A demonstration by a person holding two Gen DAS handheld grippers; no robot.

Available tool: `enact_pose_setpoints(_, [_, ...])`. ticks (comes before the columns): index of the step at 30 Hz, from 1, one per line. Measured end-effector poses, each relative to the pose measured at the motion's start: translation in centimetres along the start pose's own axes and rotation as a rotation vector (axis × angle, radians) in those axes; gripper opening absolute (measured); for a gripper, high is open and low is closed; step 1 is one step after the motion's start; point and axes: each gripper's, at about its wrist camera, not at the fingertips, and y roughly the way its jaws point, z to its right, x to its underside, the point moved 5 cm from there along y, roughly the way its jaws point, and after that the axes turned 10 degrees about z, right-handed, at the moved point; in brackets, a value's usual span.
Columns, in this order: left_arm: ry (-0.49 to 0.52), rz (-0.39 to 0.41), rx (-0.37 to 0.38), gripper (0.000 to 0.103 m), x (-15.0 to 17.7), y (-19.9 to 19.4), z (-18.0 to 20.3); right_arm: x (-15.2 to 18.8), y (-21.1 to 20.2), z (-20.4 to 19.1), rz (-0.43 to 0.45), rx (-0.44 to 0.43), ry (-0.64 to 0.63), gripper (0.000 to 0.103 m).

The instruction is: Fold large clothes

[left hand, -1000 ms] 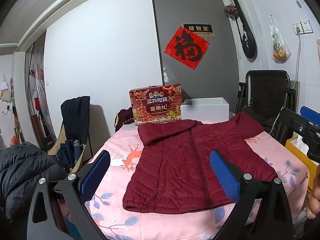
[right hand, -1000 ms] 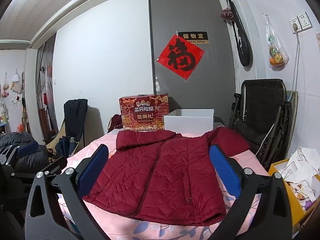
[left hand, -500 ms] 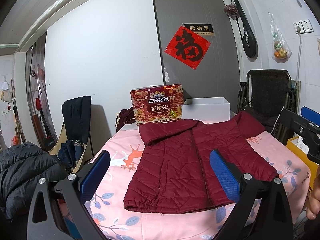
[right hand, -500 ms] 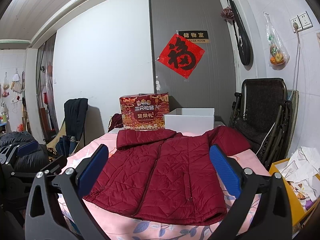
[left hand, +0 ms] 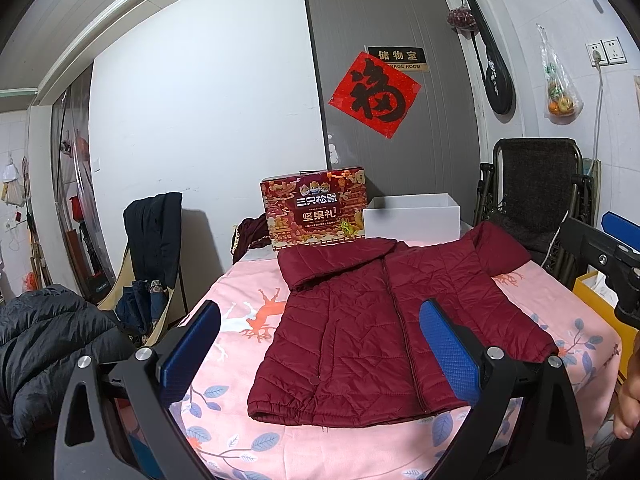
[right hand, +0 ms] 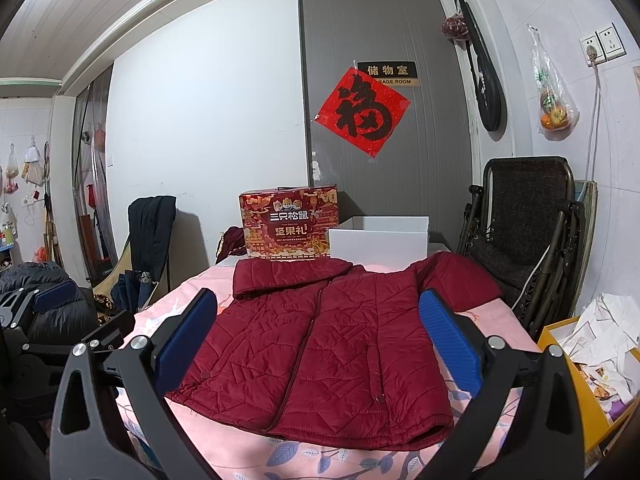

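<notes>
While held above the near edge of the bed [left hand: 240,432], left gripper [left hand: 320,344] spread wide, blue pads [left hand: 450,354] well apart and clasping nothing. Ahead of and below those jaws, spread flat on the pink sheet: a dark red quilted jacket [left hand: 372,328], its hem nearest the jaws, its collar farthest. Seen between the two pads, the jacket's left front; behind the right-hand pad, part of the right front. Right gripper [right hand: 318,340] likewise spread wide and empty, with the jacket [right hand: 320,344] lying ahead and centred between its pads [right hand: 188,332], touching neither. Beyond the jaws, past the collar: a red gift box [right hand: 289,226] and a white box [right hand: 378,242] side by side.

Lower hem corners partly hidden behind the pads and black finger frames. One sleeve folded across the chest near the collar; the other sleeve running off toward the folding chair [right hand: 524,240], its cuff hard to make out. Zip closed down the middle, one snap visible near the hem. Surface puffy, stitched in slanted lines, hem gathered.
</notes>
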Motion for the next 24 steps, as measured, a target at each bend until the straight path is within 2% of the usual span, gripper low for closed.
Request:
enact_pose_setpoints(17, [0.0, -0.005, -0.001, 0.1, 0.3, 0.1, -0.1, 0.4, 0.1, -0.2, -0.003, -0.003, 0.0, 0.099])
enact_pose_setpoints(24, [-0.007, -0.053, -0.001, 0.1, 1.5, 1.8, -0.9, 1.1, 1.1, 0.9, -0.03, 0.006, 0.006, 0.099])
